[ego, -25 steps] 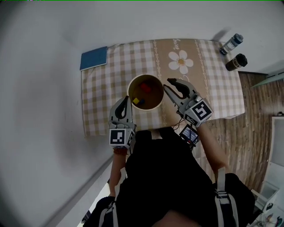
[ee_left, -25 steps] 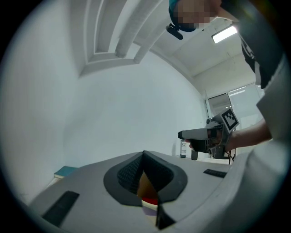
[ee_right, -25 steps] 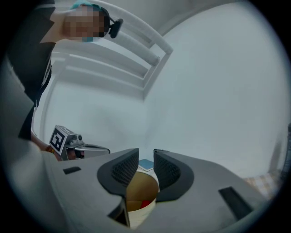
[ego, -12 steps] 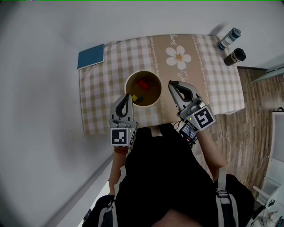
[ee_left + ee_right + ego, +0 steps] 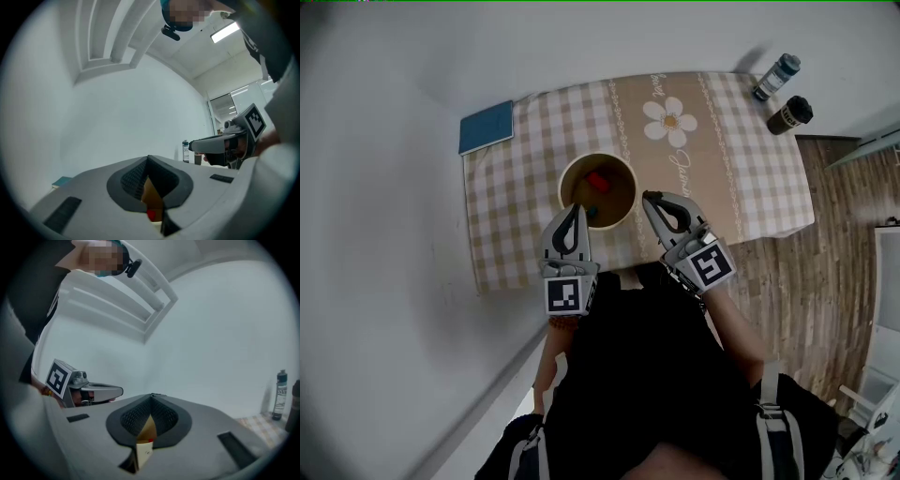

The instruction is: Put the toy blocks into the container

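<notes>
In the head view the container (image 5: 598, 190) stood on the checked tablecloth (image 5: 511, 202), closer to the near edge than to the far one, with a red block (image 5: 599, 181) lying inside. The left gripper (image 5: 572, 208) reached over the near edge, and its tip overlapped the container's near left rim. The right gripper (image 5: 649, 199) sat just beside the right rim, clear of it. Both pairs of jaws looked pinched narrow. Bare cloth lay open beyond the container and to its right, around a printed flower (image 5: 668, 122). A blue book (image 5: 486, 127) lay at the far left corner, and two bottles (image 5: 776, 77) stood at the far right corner, all well apart from the grippers. Wooden floor (image 5: 839, 234) showed past the right edge.

In the left gripper view the jaws met at their tips with nothing clamped. Through the slot beneath them showed the container's brown wall and a spot of red. The right gripper hung level to the right, near but apart, with a bottle behind it.

In the right gripper view the jaws had just been closing and met at the tips with nothing between them. The brown wall and a red speck showed through the gap. The left gripper sat off to the left, and empty cloth stretched toward the bottles at the right.
</notes>
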